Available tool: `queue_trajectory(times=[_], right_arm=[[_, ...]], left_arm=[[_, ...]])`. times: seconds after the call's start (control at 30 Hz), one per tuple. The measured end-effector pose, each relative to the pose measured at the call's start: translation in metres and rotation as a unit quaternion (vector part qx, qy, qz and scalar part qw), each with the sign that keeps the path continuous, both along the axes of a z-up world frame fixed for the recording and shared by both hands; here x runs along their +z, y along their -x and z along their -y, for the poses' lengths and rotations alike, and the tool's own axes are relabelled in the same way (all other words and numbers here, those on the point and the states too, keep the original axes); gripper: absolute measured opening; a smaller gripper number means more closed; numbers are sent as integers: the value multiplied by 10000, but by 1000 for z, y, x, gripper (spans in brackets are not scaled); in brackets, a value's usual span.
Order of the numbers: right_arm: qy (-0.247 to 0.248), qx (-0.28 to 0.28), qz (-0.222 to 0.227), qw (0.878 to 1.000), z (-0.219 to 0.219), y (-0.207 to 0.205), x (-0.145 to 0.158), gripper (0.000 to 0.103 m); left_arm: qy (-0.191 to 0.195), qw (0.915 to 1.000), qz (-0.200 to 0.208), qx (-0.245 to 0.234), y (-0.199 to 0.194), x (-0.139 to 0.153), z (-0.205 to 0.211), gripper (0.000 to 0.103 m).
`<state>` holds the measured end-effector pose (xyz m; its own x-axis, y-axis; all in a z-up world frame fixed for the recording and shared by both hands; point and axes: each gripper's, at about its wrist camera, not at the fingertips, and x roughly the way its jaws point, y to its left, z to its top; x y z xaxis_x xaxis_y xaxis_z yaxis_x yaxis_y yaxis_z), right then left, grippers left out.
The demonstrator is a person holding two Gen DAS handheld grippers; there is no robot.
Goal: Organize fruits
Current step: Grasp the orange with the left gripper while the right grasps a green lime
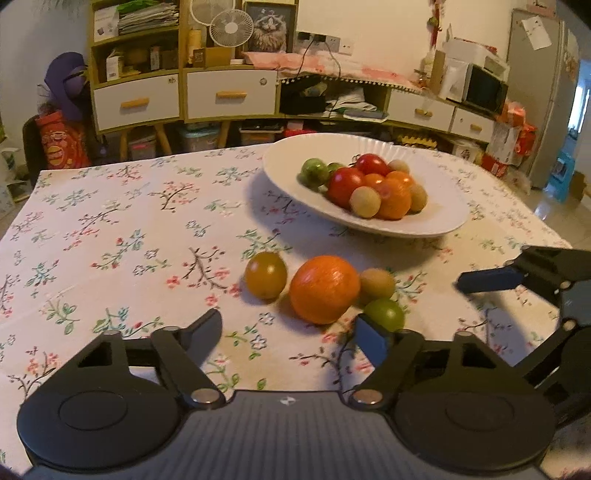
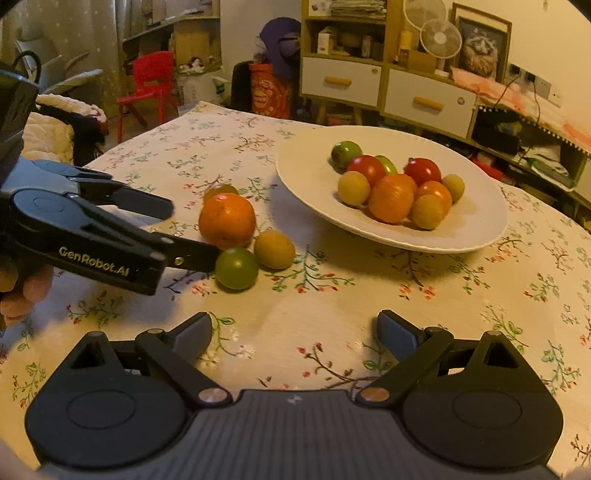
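Observation:
A white plate (image 1: 436, 221) (image 2: 472, 229) holds several red, orange, green and tan fruits. On the floral tablecloth in front of it lie an orange (image 1: 324, 288) (image 2: 227, 220), a yellow-green fruit (image 1: 266, 275) (image 2: 221, 191), a tan fruit (image 1: 377, 283) (image 2: 274, 249) and a green fruit (image 1: 386, 314) (image 2: 236, 268). My left gripper (image 1: 290, 330) (image 2: 192, 230) is open just before the orange; one finger touches the green fruit. My right gripper (image 2: 295, 332) is open and empty, a little short of the loose fruits; one of its fingers (image 1: 487, 280) shows in the left wrist view.
The table (image 1: 110, 221) carries a floral cloth. Behind it stand shelves with white drawers (image 1: 231, 94), a fan (image 1: 231, 27), a microwave (image 1: 484, 88), a fridge (image 1: 535, 92) and a red chair (image 2: 147, 85).

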<state>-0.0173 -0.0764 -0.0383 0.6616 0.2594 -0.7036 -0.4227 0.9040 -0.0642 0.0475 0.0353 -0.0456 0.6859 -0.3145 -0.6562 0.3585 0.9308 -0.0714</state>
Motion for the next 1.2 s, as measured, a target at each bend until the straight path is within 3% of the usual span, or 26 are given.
queue_trajectory(times=[0.13,0.33,0.5,0.73,0.87,1.2], right_arm=[[-36,-5,162,9999,-3,1,-2,89],[-127,64,313,9994,-10,-3,0,63],[-120,202,372,9990,-17,-5,0,49],[-78,301,447,9985,-24,-5,1,38],[-99,382,450,9982,-26,-3,1,24],[-155,353,436,9983,-23,0,5,23]], left_arm=[[37,9999,44,-127,0,3,5,60],[84,9997,7,-226,-5,5,13,47],[76,9998,-67,-185,-8,2,15,46],[114,9998,-149,-110,-13,2,16,40],[66,9999,-122,-85,-13,3,18,39],[109,9999,-103,58,-9,10,10,38]])
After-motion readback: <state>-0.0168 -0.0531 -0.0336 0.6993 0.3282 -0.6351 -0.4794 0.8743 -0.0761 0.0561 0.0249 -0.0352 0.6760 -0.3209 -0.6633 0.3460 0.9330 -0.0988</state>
